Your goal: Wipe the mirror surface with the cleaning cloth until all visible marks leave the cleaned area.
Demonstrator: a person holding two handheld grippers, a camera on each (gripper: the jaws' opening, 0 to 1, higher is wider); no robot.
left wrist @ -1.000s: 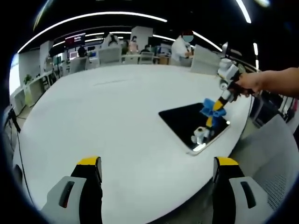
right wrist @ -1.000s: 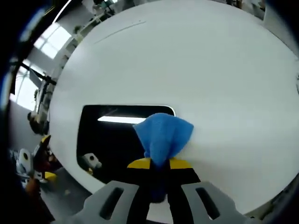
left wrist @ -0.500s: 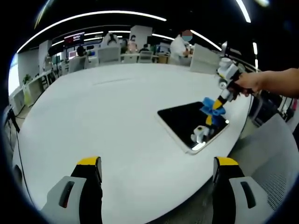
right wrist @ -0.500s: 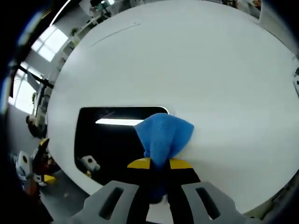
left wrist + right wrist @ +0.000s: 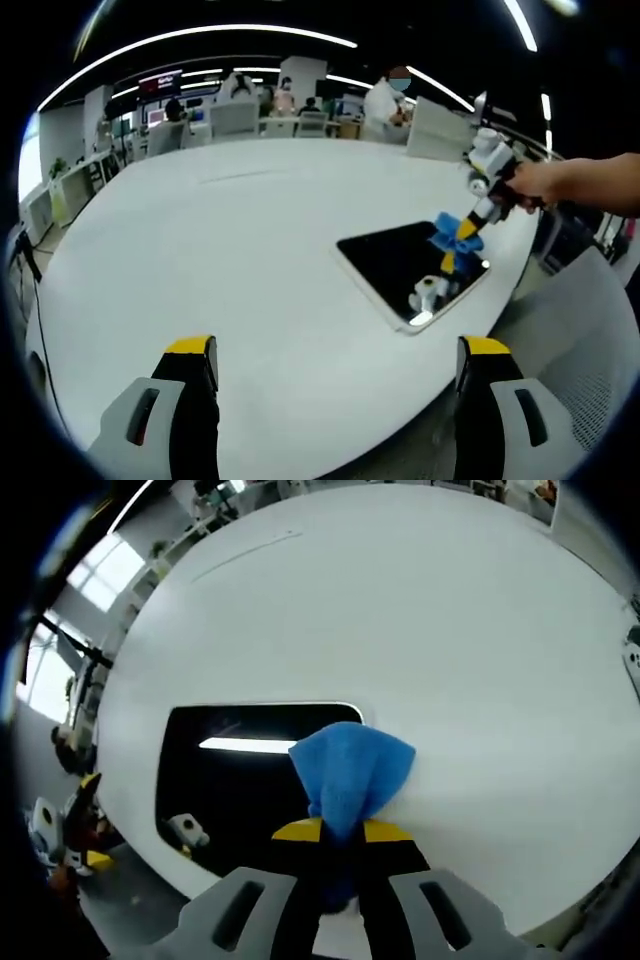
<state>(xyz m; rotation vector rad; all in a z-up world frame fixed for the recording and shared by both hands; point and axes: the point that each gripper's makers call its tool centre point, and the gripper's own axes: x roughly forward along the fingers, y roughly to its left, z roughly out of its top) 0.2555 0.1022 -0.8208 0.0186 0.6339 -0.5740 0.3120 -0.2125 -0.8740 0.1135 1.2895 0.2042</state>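
I have the right gripper (image 5: 338,832) clamped on the blue cleaning cloth (image 5: 352,773), pinched at its gathered end so the loose bunch sticks out ahead of the jaws as a soft pad. In the right gripper view that pad sits at the mirror's (image 5: 240,780) corner, overlapping its dark glass and the white counter (image 5: 420,630) beside it. The mirror lies flat near the counter's edge, reflecting a ceiling light as a bright bar. From the left gripper view I see the right gripper (image 5: 462,233) angled down from the hand (image 5: 540,183), which I judge presses the cloth (image 5: 457,227) against the mirror (image 5: 405,265) at its far corner. I keep the left gripper (image 5: 335,365) back and wide open, holding nothing, so mirror and cloth are both framed. I cannot make out marks on the glass.
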